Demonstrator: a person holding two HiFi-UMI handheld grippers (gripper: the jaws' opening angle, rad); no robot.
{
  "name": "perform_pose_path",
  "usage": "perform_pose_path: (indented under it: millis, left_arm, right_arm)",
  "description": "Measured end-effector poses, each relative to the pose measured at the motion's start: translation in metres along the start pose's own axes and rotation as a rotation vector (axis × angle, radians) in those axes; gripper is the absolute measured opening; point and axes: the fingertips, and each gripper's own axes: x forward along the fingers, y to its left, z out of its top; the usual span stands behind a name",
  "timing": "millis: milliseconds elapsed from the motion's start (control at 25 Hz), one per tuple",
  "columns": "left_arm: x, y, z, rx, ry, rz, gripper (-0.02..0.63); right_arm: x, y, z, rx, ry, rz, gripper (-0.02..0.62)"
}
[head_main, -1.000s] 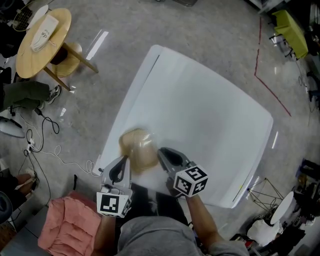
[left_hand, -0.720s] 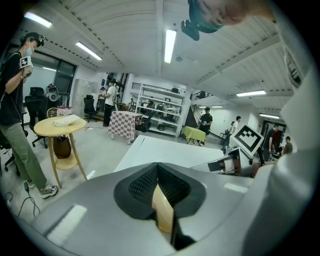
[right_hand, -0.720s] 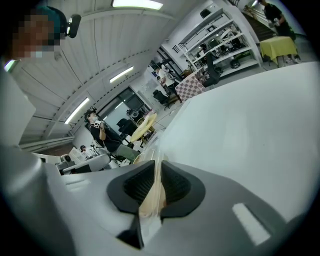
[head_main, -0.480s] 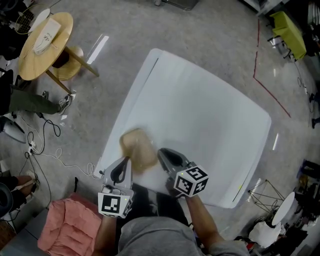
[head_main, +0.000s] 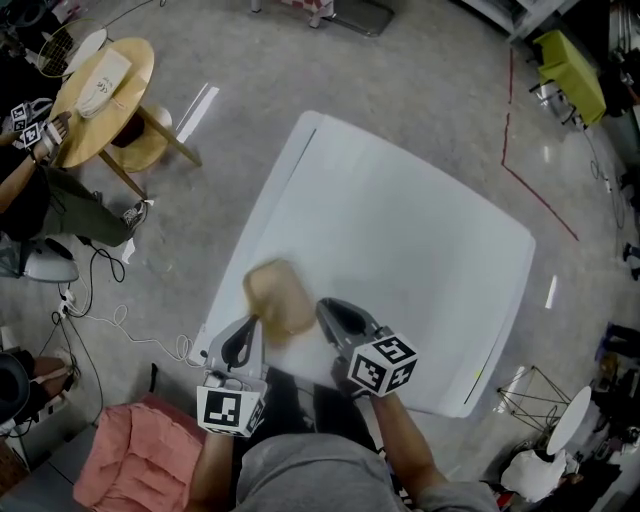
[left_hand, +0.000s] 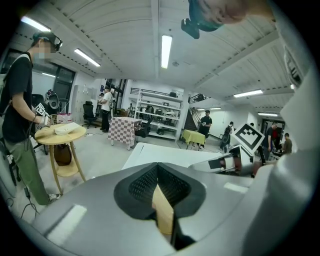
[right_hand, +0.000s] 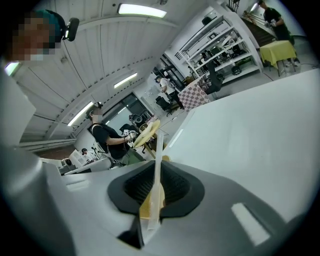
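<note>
Where the person's torso meets the near edge of the white table (head_main: 420, 230), the two grippers are seen side by side, just inside the table's near left corner. The left gripper (left_hand: 159, 186) is closed flat on a thin tan bag (head_main: 280, 298), whose edge is pinched between the ribbed pads. The right gripper (right_hand: 156, 184) is clamped on the same bag from the other side, with a translucent strip of it standing up past the jaws. The bag is held between them, over the tabletop and close to the table's left edge. It is blurred in the head view, so whether it touches the surface cannot be told.

On the floor at the near left, a pink cloth (head_main: 130, 455) is bunched beside the person, and white cables (head_main: 100, 300) trail just left of the table. A broad stretch of white surface lies between the bag and the table's far and right edges — the widest room is found on that side.

Farther left, a round wooden table (head_main: 100, 85) stands well apart from the white one, with another person (head_main: 40, 190) beside it. At the far right a red tape line (head_main: 520, 160) is laid on the concrete, and a yellow-green table (head_main: 578, 60) stands past it.
</note>
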Motion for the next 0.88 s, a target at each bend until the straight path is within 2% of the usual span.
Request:
perform_pose_path:
  millis: [480,880]
  left_arm:
    - [-0.016,-0.017,0.048,0.059,-0.092,-0.029,0.011]
    - [-0.027,-0.041,0.093,0.094,-0.176,-0.054,0.011]
  right_arm:
    - [-0.035,0.034,0.041,-0.078,-0.112,0.005,0.034]
    - [-0.084,0.058,0.079,-0.189,-0.240,-0.030,0.034]
